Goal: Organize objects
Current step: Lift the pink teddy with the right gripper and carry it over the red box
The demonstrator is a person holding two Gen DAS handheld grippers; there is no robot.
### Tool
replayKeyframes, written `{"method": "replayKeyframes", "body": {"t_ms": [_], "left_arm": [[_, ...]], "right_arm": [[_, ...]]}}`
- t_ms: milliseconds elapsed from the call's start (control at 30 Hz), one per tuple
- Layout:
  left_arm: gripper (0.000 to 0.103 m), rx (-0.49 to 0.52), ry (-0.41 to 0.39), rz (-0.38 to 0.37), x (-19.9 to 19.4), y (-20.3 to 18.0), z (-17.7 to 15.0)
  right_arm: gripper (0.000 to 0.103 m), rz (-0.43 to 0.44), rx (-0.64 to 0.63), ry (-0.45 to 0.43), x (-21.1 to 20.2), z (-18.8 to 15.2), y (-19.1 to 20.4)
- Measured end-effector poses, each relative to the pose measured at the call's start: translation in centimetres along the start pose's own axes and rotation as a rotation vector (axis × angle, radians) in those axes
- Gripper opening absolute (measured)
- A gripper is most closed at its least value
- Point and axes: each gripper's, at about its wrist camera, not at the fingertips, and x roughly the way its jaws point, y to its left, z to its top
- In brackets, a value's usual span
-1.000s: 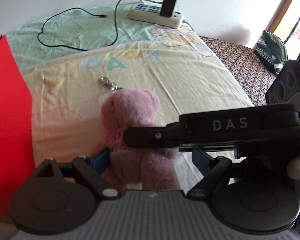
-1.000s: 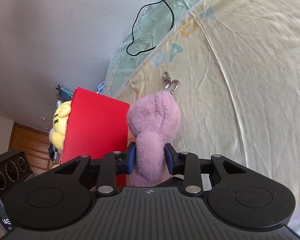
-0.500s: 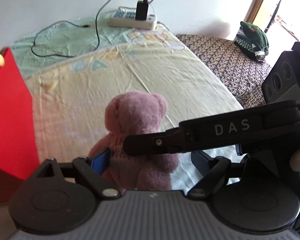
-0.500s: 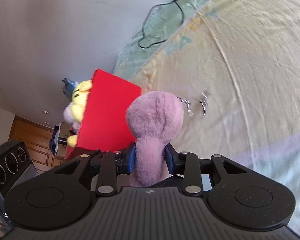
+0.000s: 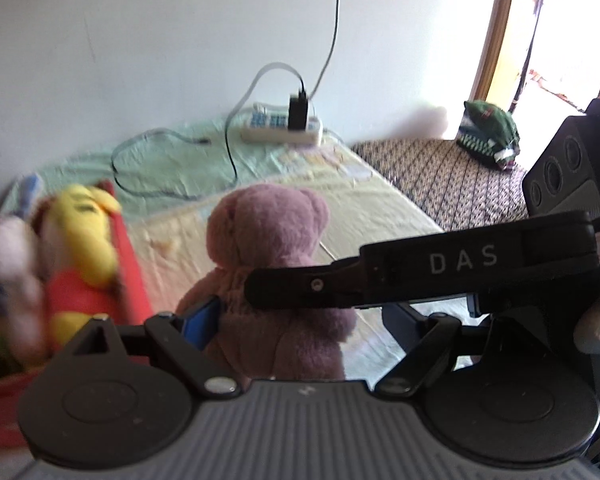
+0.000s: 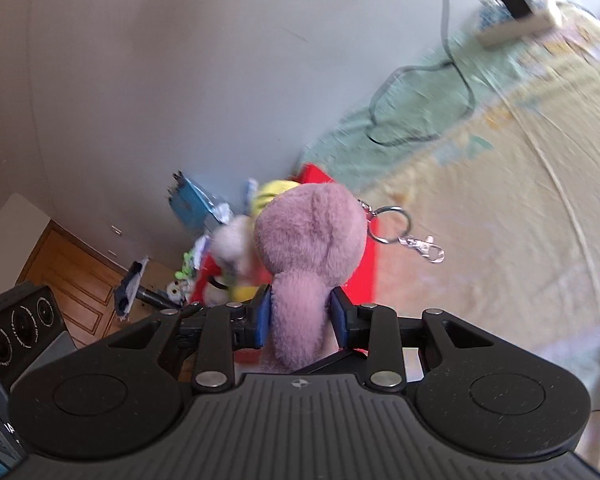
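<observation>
A pink plush bear [image 6: 308,240] with a metal keyring clip [image 6: 420,246] hangs in the air, and my right gripper [image 6: 300,316] is shut on its lower body. In the left wrist view the same bear [image 5: 268,232] sits between the spread fingers of my left gripper [image 5: 296,320], which is open. Its blue left pad [image 5: 200,320] lies against the bear's side. The right gripper's black finger [image 5: 420,272] crosses in front of the bear. A red box [image 5: 128,272] stands just to the left, holding a yellow plush [image 5: 88,232] and other blurred toys. In the right wrist view the box [image 6: 370,268] lies just behind the bear.
The bed has a yellow and green sheet [image 5: 372,200]. A white power strip [image 5: 282,128] with a charger and a looping black cable [image 5: 172,192] lies by the wall. A green bundle [image 5: 488,136] rests on a patterned mattress [image 5: 440,176]. A blue packet [image 6: 196,204] lies beyond the box.
Both grippers have risen with the pink bear off the sheet and swung toward the red box. The toys inside the box have come into view.
</observation>
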Motion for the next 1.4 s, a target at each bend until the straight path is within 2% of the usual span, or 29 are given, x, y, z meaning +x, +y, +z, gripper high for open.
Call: {"method": "replayKeyframes", "body": {"t_ms": [333, 533, 733, 933, 1200, 1300, 1400], "left_arm": [[0.084, 0.037, -0.145, 0.023, -7.6, 6.5, -0.2], [0.084, 0.056, -0.227, 0.088, -11.2, 10.4, -0.4], [0.084, 0.029, -0.263, 0.167, -13.4, 15.1, -0.7], [0.084, -0.065, -0.24, 0.209, -13.0, 19.8, -1.4], [0.081, -0.197, -0.152, 0.194, -9.1, 24.5, -3.0], [0.077, -0.21, -0.111, 0.186, -7.7, 25.4, -3.5], [0.077, -0.183, -0.088, 0.189, -6.7, 25.3, -3.9]], "right_arm": [[0.034, 0.041, -0.14, -0.107, 4.2, -1.3, 8.9], [0.034, 0.108, -0.191, -0.131, 7.9, -1.3, 13.0], [0.034, 0.174, -0.248, -0.108, 13.1, -0.9, 16.3], [0.034, 0.188, -0.288, -0.042, 18.6, -0.8, 17.7], [0.033, 0.119, -0.301, 0.07, 23.4, -1.3, 16.2], [0.033, 0.064, -0.312, 0.117, 24.4, -1.4, 15.6], [0.033, 0.047, -0.296, 0.135, 24.6, -1.4, 14.6]]}}
